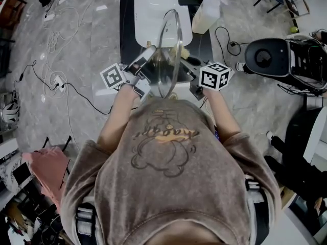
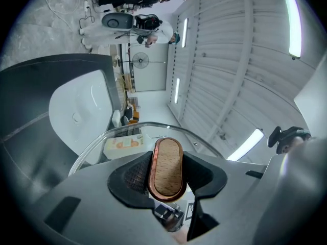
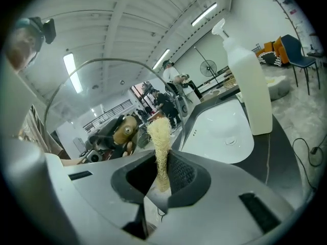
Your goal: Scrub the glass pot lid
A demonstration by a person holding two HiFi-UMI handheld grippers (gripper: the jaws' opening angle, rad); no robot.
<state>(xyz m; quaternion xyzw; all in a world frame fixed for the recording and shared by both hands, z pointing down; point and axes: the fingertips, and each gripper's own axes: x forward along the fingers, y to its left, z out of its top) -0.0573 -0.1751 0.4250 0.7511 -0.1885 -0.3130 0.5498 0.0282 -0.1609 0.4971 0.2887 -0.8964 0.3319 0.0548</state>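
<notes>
Pose: both my forearms are up in front of my chest, tools angled in toward each other. Left gripper (image 1: 152, 54) comes at the glass lid (image 1: 170, 60) from 9 o'clock, right gripper (image 1: 186, 61) from 3 o'clock. The lid stands on edge, edge-on to the head camera, over the near end of the sink (image 1: 148, 9).

Left gripper (image 2: 166, 170): jaws part-way in, clamped on the knob (image 2: 166, 160), so it carries the lid.
Right gripper (image 3: 162, 175): jaws nearly together, pinching a scrubber (image 3: 160, 137) that sticks up past the tips toward the glass. Can't tell if it touches.

Count: 2 grippers, 1 lid, 1 knob, 1 scrubber, 1 sink, 1 pump bottle (image 1: 206, 15) at 1 o'clock from the lid, on the dark counter (image 1: 125, 14).

View differences:
- Only the left gripper view shows the knob's face: wood with a copper rim, lid rim (image 2: 133, 130) arcing behind it.
- Only the right gripper view shows the grip on the scrubber. It looks through the lid (image 3: 102, 101) at the far-side tool. Bottle (image 3: 248, 86) at 2 o'clock, sink (image 3: 225, 131) at 3.
- Head view alone shows my arms and both marker cubes.
</notes>
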